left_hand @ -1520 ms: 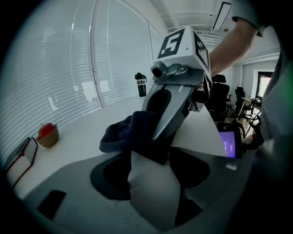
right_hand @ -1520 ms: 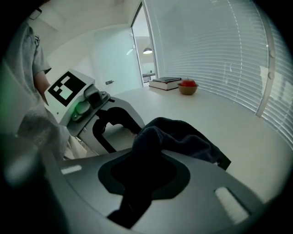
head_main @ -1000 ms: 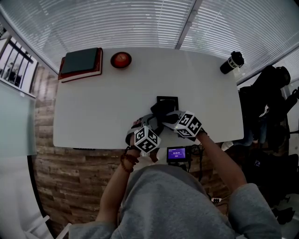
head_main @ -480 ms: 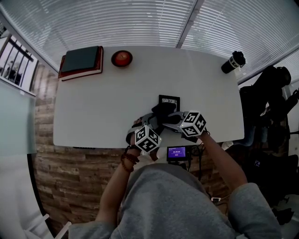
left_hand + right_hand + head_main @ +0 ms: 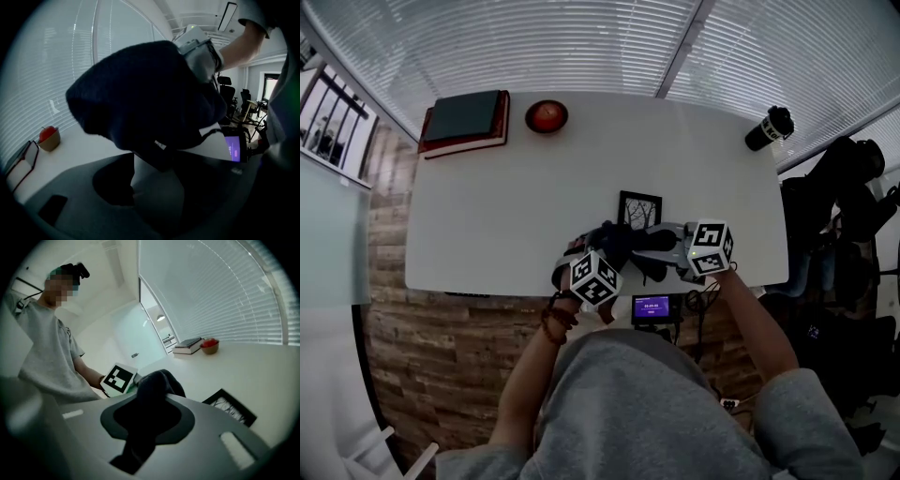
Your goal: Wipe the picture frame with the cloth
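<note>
Left gripper view: mostly dark cloth [image 5: 140, 93].

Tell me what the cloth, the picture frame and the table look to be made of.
Cloth: soft dark fabric, matt; it bunches and drapes in folds.
Picture frame: thin black border, matt, wood or plastic, cannot tell; pale print inside.
Table: smooth white top, likely laminate; even, faint sheen.

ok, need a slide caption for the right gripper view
Right tool clamped on the dark cloth, picture frame lying flat on the white table beyond.
</note>
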Action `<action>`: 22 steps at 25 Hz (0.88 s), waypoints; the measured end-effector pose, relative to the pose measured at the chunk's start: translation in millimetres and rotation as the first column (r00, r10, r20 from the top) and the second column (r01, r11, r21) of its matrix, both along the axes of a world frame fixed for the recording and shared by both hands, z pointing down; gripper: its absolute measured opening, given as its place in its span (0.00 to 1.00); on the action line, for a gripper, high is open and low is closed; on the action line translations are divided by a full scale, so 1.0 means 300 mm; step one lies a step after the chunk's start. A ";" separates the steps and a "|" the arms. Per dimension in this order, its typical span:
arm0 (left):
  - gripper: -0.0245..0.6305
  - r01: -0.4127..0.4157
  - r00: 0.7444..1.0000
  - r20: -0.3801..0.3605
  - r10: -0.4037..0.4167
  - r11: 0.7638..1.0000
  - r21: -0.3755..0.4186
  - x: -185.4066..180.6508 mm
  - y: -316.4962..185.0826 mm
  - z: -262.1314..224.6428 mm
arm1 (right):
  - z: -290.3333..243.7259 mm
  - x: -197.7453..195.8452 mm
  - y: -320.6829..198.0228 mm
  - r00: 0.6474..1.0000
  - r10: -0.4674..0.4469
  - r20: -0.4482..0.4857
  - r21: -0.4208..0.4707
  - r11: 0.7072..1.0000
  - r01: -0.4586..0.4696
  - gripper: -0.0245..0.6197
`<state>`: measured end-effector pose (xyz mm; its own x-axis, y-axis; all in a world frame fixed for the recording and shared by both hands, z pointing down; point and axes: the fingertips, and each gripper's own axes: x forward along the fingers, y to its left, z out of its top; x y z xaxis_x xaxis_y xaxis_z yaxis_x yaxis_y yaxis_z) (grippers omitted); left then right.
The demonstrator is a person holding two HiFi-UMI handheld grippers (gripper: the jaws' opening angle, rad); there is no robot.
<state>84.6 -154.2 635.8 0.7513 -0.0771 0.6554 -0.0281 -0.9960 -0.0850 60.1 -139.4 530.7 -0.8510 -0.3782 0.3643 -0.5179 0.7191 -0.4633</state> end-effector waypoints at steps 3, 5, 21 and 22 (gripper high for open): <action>0.46 0.001 1.000 0.001 -0.001 1.000 -0.003 -0.002 0.002 0.003 | -0.038 0.131 -0.110 0.980 0.101 -0.171 0.121 0.989 -0.081 0.16; 0.46 0.001 1.000 0.001 -0.001 1.000 -0.004 -0.001 0.003 0.003 | -0.040 0.239 -0.198 0.922 0.201 -0.330 0.233 0.964 -0.127 0.16; 0.46 0.003 1.000 0.002 -0.003 1.000 -0.001 -0.002 -0.001 0.001 | 0.293 0.382 -0.273 0.689 0.198 -0.697 0.231 0.972 -0.046 0.16; 0.46 0.004 1.000 0.002 -0.004 1.000 -0.001 -0.002 -0.002 0.002 | 0.296 0.377 -0.269 0.697 0.212 -0.685 0.237 0.970 -0.062 0.16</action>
